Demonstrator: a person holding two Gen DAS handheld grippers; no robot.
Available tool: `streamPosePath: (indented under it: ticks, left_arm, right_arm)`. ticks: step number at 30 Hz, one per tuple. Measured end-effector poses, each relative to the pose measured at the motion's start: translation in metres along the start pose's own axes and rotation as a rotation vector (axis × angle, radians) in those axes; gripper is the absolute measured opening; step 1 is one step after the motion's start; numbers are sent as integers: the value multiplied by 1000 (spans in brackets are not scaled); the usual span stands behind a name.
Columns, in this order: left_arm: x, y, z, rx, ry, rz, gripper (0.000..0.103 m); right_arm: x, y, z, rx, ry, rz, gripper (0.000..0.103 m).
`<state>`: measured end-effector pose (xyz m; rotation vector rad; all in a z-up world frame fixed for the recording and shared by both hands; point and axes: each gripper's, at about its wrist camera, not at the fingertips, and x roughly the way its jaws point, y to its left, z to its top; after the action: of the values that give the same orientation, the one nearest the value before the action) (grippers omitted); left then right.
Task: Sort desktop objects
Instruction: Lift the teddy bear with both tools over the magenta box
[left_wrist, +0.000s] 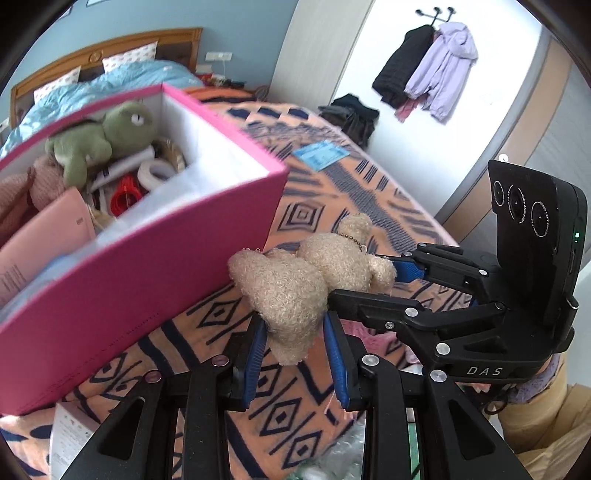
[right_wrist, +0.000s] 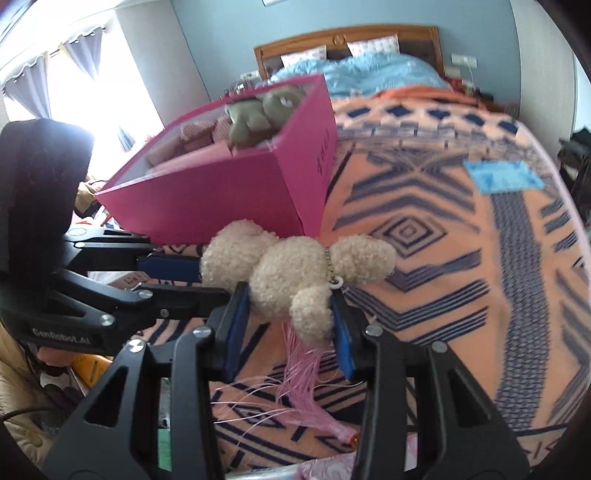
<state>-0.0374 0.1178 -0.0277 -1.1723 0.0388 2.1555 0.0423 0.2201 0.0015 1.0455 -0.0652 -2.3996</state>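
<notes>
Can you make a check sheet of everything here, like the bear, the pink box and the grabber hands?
Surface: orange patterned blanket on a bed.
Job's things: cream teddy bear held in the air; pink box open, holding a green plush turtle and a red cord coil.
Clutter: blue paper; pink tassel.
Grippers: left gripper and right gripper both clamp the bear.
Cables: nothing seen.
Surroundings: coats on a hook; wooden headboard.

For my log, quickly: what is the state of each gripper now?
Left gripper: closed on the beige teddy bear.
Right gripper: closed on the same bear.
</notes>
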Motion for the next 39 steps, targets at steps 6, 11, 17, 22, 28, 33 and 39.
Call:
streamPosePath:
  ticks: [6,11,17,22,28,33,39]
  left_arm:
    - [-27,-8,10,28,-66,5,31]
    - [-55,-3,16,40,-126,28,31]
    - [-75,11,30,30,-178,69,31]
    - [-80,29,44,6,-186,94,31]
    - [-85,55,64,-31,-206,132,31]
    - [-86,70,78,-35,-221,174,31]
    - [-82,88,92,-49,-230,196,31]
  right_arm:
    - [-22,16,17,-55,-71,-9,43]
    - [-37,33,40,-123,-119,-5,43]
    - [-36,45,66,-178,-150,21,44]
    - [-24,50,89,-199,-164,41,44]
    - [-5,50,123,-199,-179,74,44]
    - [13,50,142,-197,-184,91,44]
    - [28,49,163,-186,-194,100,44]
